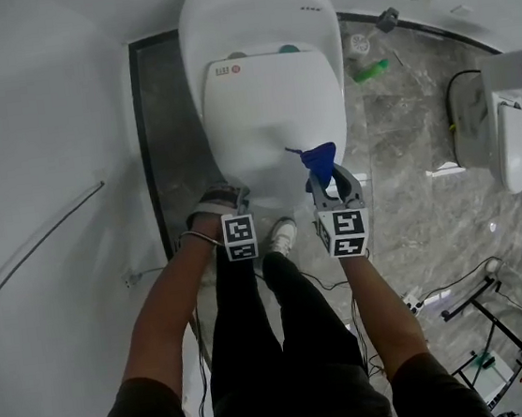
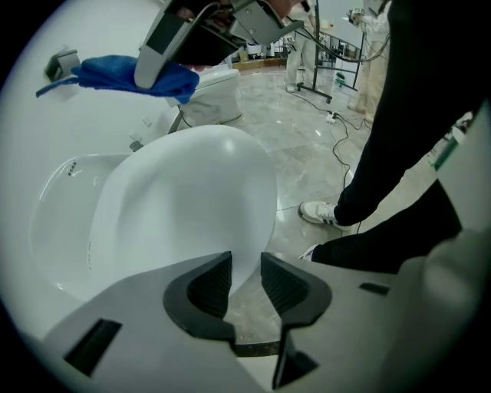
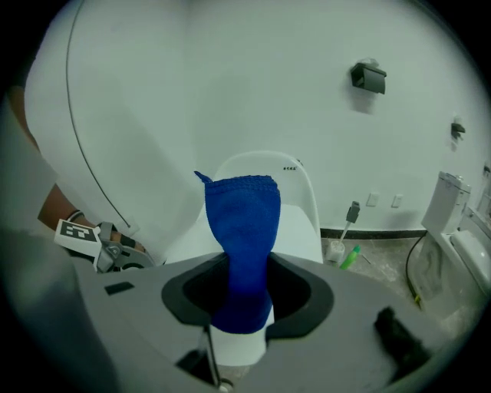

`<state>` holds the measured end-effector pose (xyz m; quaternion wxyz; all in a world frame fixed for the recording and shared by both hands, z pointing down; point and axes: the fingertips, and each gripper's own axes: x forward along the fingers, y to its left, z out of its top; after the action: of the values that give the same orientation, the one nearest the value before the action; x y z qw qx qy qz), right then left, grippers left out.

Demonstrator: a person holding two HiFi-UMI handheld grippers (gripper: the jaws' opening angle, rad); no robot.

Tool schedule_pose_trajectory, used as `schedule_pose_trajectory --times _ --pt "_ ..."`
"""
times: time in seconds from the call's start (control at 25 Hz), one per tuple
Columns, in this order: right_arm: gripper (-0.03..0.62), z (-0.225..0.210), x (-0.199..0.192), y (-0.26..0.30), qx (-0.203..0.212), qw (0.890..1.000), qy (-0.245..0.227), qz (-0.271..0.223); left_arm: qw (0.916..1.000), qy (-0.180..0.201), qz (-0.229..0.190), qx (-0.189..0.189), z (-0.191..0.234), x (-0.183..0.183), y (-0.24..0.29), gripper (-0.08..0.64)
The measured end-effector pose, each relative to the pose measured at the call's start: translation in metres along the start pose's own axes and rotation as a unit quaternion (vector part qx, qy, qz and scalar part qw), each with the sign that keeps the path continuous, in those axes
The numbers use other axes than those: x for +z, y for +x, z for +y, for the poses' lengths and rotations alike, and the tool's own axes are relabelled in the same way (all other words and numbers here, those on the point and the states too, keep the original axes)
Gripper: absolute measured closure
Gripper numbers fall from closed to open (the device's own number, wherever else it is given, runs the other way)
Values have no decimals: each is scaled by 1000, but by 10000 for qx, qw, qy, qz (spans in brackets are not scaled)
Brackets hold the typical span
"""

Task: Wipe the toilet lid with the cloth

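Note:
The white toilet (image 1: 257,24) stands with its lid (image 1: 269,117) down. My right gripper (image 1: 329,183) hovers over the lid's front right corner, shut on a blue cloth (image 1: 319,160) that sticks out past the jaws. In the right gripper view the cloth (image 3: 242,222) rises from between the pads of that gripper (image 3: 245,288), with the lid (image 3: 295,230) behind it. My left gripper (image 1: 227,202) sits at the lid's front left edge. In the left gripper view that gripper (image 2: 245,280) is open and the pads hold nothing; the lid's front rim (image 2: 192,199) shows just beyond the gap.
The person's legs and a white shoe (image 1: 283,235) stand right in front of the bowl. A green bottle (image 1: 372,70) and a brush cup (image 1: 357,45) sit right of the toilet. A second toilet (image 1: 507,139), cables (image 1: 441,289) and a stand occupy the right floor. A wall (image 1: 44,135) closes the left.

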<state>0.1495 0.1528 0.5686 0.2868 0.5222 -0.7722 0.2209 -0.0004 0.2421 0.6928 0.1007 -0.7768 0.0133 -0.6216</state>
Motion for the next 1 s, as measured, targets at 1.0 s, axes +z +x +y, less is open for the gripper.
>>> schedule_pose_trajectory --times 1.0 --pt "442 78 82 238 135 9800 -42 1987 8656 -4584 -1999 268 123 -70 -64 541"
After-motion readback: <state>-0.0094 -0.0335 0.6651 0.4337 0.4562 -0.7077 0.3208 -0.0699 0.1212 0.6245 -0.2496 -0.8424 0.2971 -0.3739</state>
